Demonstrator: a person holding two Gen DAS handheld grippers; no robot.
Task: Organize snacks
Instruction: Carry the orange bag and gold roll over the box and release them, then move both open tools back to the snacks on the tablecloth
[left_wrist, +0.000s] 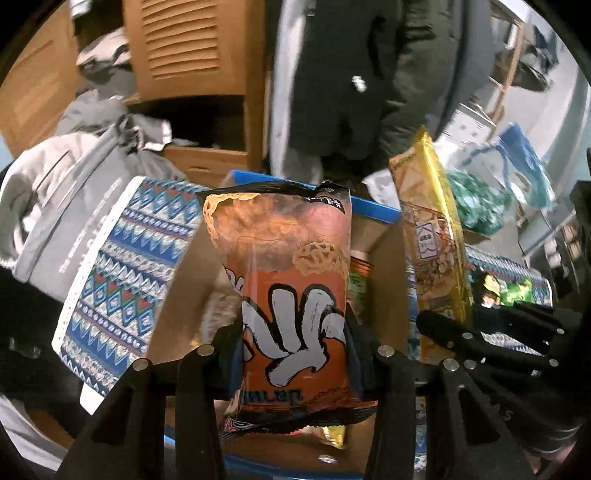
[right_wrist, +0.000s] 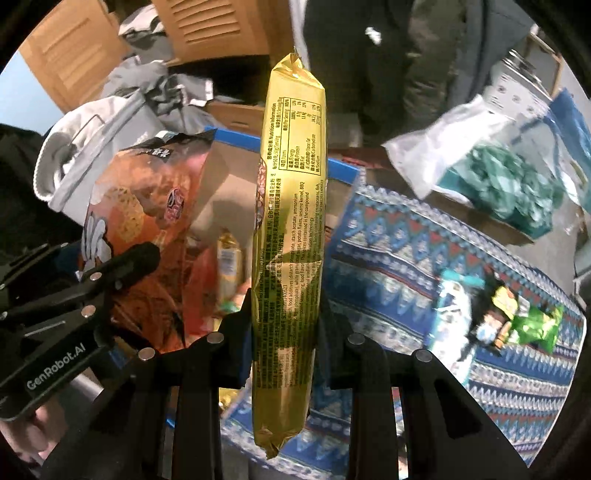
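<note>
My left gripper (left_wrist: 295, 354) is shut on an orange snack bag (left_wrist: 284, 258) with a white cartoon hand, held upright over a blue-rimmed cardboard box (left_wrist: 373, 208). My right gripper (right_wrist: 286, 332) is shut on a long gold snack packet (right_wrist: 291, 206), also upright, its printed back facing the camera. Each view shows the other hand's load: the gold packet (left_wrist: 436, 240) at right in the left wrist view, the orange bag (right_wrist: 147, 214) at left in the right wrist view. Several small snacks (right_wrist: 229, 266) lie inside the box (right_wrist: 236, 140), blurred.
A blue patterned cloth (right_wrist: 424, 258) covers the surface, with loose snack packs (right_wrist: 517, 317) on it at right. A clear bag of green items (right_wrist: 491, 181) lies behind. Grey clothing (left_wrist: 74, 192) is piled at left. A person in dark clothes (left_wrist: 354, 85) stands beyond the box, by wooden furniture (left_wrist: 192, 48).
</note>
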